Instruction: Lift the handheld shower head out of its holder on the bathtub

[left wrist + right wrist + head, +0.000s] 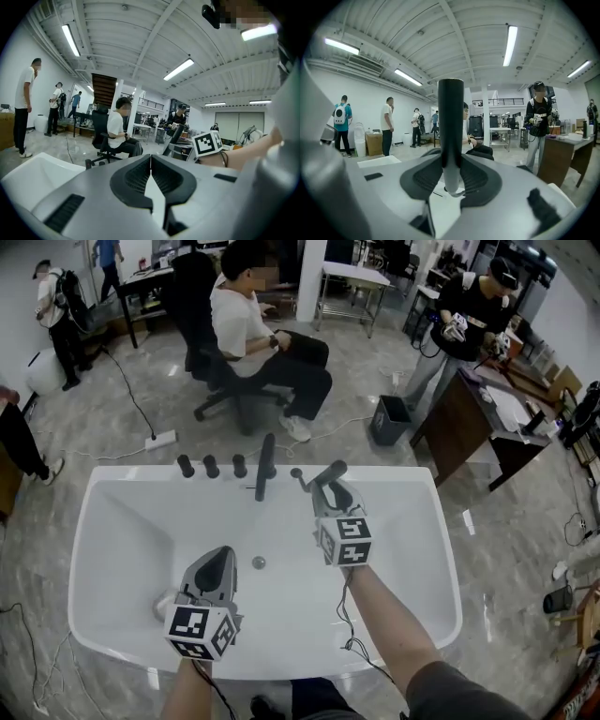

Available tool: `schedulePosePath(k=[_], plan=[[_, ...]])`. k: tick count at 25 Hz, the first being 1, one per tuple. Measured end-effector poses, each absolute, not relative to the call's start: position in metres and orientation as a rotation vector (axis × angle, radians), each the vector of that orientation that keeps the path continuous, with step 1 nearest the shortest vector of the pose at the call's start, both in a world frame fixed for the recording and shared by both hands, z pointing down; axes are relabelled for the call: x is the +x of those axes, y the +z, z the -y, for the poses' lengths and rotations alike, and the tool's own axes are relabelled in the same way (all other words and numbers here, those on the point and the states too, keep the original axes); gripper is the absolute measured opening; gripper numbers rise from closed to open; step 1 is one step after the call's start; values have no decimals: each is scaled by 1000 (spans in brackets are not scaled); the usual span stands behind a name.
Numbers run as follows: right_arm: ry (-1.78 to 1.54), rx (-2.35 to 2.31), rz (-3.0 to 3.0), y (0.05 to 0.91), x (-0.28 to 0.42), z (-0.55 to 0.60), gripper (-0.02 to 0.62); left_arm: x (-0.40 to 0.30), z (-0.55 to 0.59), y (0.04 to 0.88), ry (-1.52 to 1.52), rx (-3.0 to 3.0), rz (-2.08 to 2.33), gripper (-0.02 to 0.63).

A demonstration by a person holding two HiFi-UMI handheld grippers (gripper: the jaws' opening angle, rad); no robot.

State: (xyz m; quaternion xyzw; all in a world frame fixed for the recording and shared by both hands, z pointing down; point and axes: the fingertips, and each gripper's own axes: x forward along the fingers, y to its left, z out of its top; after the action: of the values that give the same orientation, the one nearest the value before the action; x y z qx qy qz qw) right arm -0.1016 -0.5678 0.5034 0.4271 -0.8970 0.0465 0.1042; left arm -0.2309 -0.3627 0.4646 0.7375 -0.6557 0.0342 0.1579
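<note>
Our right claw (451,174) pinches the shower head (450,122) low on its slim handle, just above the bathtub (122,521) rim near the taps (211,466). It's stiff, probably light and slippery, so we grip the handle. Left claw (150,158) is pressed together, empty.

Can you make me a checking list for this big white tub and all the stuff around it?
Surface: white bathtub, drain in its floor.
Job's things: black shower head stands upright between the right gripper's jaws; whether it is fully clear of its holder cannot be told.
Clutter: three black knobs and a spout on the far rim.
Grippers: right gripper jaws closed on the shower head; left gripper jaws together, nothing in them, over the tub.
Cables: power strip with a black cable on the floor; thin cable along the right forearm.
Surroundings: seated person, people standing, desks, a bin.
</note>
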Motion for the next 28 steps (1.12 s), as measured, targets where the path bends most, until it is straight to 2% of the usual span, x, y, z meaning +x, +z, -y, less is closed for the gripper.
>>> schedulePosePath(k=[6,13,28], plan=[[213,1336,2675,463,-66,490,127,-218,308,435,35,2163,1852,15],[157,1393,2654,426,-31,396,127,-203,229,404,-27,2214,1838,15],[194,1590,2688,382,24,213,127,-187,78,380,2,2325,1752,15]])
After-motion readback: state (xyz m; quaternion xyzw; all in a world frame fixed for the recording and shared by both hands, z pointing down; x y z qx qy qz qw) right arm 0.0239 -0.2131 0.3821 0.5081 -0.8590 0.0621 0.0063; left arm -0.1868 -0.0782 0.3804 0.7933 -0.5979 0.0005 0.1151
